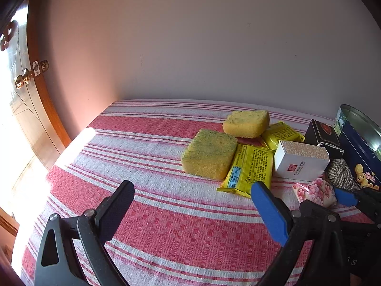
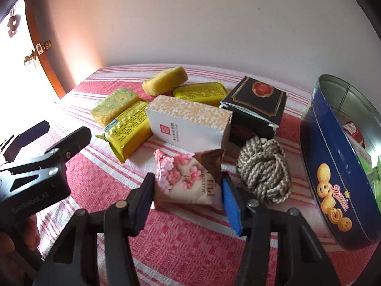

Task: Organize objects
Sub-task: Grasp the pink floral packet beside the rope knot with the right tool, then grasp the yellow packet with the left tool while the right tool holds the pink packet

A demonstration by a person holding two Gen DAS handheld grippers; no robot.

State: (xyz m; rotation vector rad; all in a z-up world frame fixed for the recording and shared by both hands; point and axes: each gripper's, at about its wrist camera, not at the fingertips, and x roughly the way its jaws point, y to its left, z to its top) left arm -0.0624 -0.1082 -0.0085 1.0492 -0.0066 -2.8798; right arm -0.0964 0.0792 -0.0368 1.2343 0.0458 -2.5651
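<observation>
right gripper pinches the flowered snack packet

the pink flowered packet (image 2: 188, 178) lies on the red striped cloth (image 2: 181, 245), pinched between the pads of the right gripper (image 2: 188, 197). just beyond its tips sits the white patterned box (image 2: 190, 121); to the right lie a braided rope bundle (image 2: 264, 169) and, further right, the open blue cookie tin (image 2: 333, 174). the left gripper (image 1: 193, 190), to the left, is spread wide over bare cloth, short of a yellow sponge (image 1: 209, 153).

We see both grippers as black plastic clamps with silver rivets; the right gripper (image 2: 188, 200) carries one blue pad, the left gripper (image 1: 193, 211) likewise, with grey "GenRobot.AI" lettering at lower left.
</observation>
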